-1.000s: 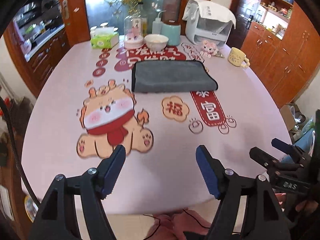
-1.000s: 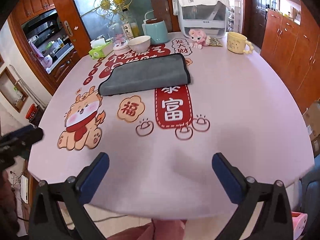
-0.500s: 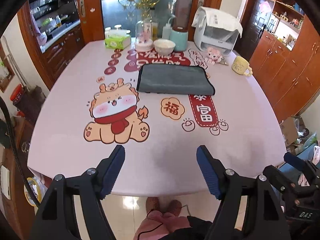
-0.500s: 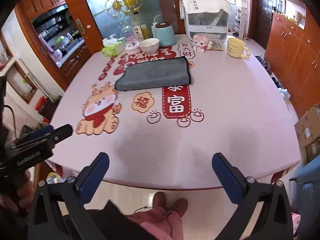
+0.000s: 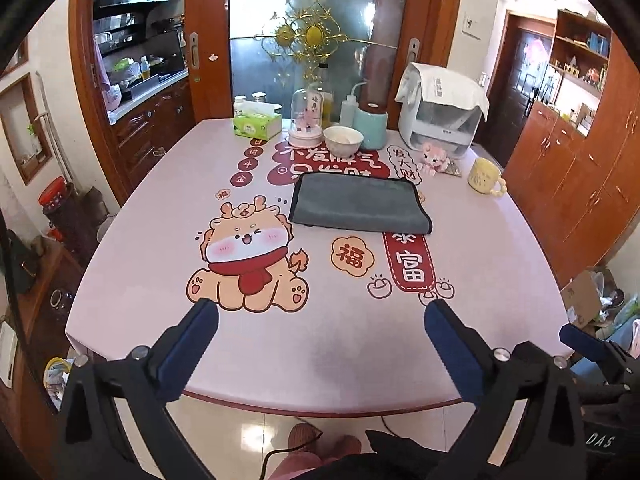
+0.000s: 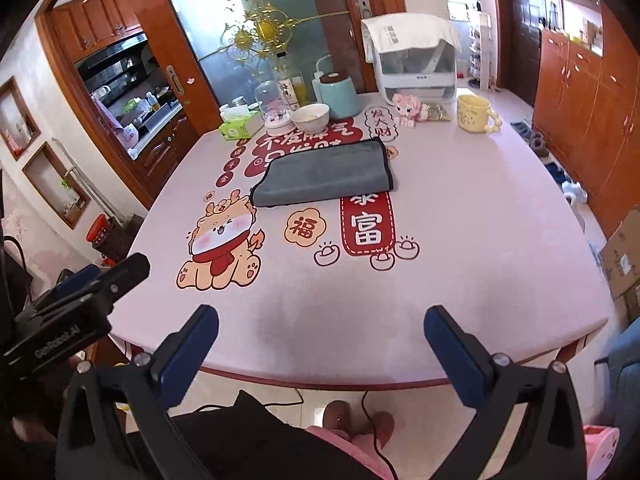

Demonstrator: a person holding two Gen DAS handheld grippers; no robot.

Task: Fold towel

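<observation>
Left hand-held gripper (image 5: 320,330): jaws spread wide, blue fingertips (image 5: 198,322) well apart, nothing between them, held level. Right hand-held gripper (image 6: 320,330): same wide spread, blue fingertips (image 6: 442,326) holding nothing. The two sit side by side, each showing at the edge of the other's wrist view

Grey towel (image 5: 358,205) folded flat on the pink surface (image 5: 160,216).

The towel is a dark grey, soft-looking rectangle with a thin black hem, lying flat with its long sides running left to right across the surface's far middle. It looks doubled over, one layer on another, edges roughly aligned. Its far edge covers part of the red printed lettering; its near right corner overlaps the top of the red banner print. In the right wrist view the towel (image 6: 326,174) lies slightly skewed, its left end nearer.
</observation>
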